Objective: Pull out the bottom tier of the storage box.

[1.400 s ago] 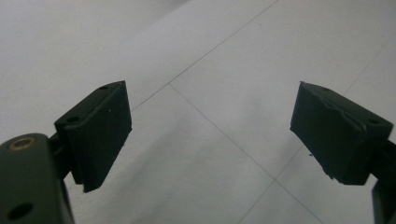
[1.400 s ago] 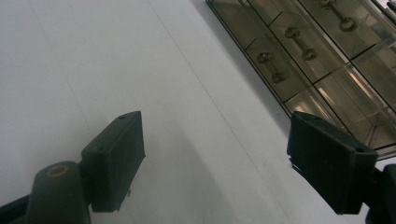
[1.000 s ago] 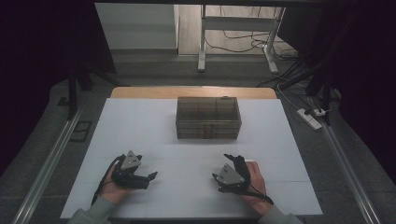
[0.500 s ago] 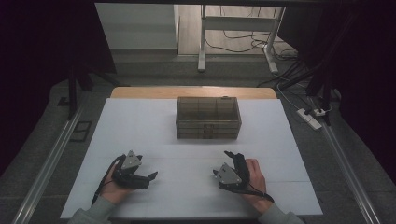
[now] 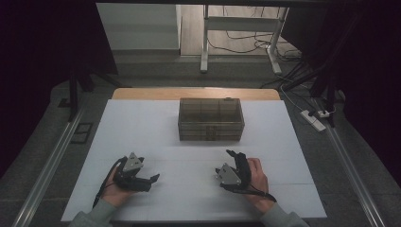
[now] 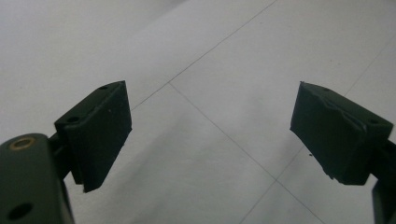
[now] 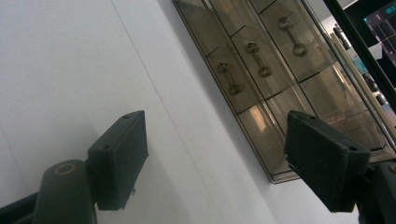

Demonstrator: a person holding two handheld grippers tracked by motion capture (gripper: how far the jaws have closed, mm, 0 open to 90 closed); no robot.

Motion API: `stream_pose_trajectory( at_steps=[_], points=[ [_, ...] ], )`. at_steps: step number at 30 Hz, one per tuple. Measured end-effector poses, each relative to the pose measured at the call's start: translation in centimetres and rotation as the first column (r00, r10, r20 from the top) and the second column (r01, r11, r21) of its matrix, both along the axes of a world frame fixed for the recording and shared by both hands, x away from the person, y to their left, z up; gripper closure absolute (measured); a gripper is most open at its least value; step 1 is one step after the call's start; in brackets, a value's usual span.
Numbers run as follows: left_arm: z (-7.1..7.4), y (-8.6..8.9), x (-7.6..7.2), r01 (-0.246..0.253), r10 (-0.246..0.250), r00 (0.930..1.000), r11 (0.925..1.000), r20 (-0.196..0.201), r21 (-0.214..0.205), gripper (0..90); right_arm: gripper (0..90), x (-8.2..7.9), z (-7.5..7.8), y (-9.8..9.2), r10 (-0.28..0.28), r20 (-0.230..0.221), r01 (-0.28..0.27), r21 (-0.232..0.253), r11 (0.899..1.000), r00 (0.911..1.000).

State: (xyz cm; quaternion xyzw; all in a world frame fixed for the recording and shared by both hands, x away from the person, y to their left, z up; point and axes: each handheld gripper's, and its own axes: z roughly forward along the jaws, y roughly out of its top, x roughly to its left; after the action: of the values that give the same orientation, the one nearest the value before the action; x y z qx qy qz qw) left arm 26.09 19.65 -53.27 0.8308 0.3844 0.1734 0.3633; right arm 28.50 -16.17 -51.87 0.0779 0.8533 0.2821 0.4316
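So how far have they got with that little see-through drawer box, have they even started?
Nothing looks done yet: the drawer box sits shut at the far middle of the white table, its three handled drawers all pushed in. In hand: nothing. The left gripper and right gripper rest near the person's edge, jaws open and empty, well short of the box. Reaching it and handling a drawer is still ahead, I'd guess.

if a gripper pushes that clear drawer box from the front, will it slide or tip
The drawer box is low and wide with a flat base, so it would likely slide on the smooth white table, not tip. Its thin clear walls look stiff, probably light. The handles may slip.
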Motion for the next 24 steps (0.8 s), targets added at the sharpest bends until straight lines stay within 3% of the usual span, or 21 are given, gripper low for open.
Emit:
stream_pose_trajectory(
  at_steps=[24],
  points=[
    [0.0,0.03,0.01,0.0,0.0,1.0,1.0,0.001,0.003,12.6,22.1,0.75,-0.03,0.63,-0.003,0.03,0.003,-0.02,1.0,0.9996]
  ],
)
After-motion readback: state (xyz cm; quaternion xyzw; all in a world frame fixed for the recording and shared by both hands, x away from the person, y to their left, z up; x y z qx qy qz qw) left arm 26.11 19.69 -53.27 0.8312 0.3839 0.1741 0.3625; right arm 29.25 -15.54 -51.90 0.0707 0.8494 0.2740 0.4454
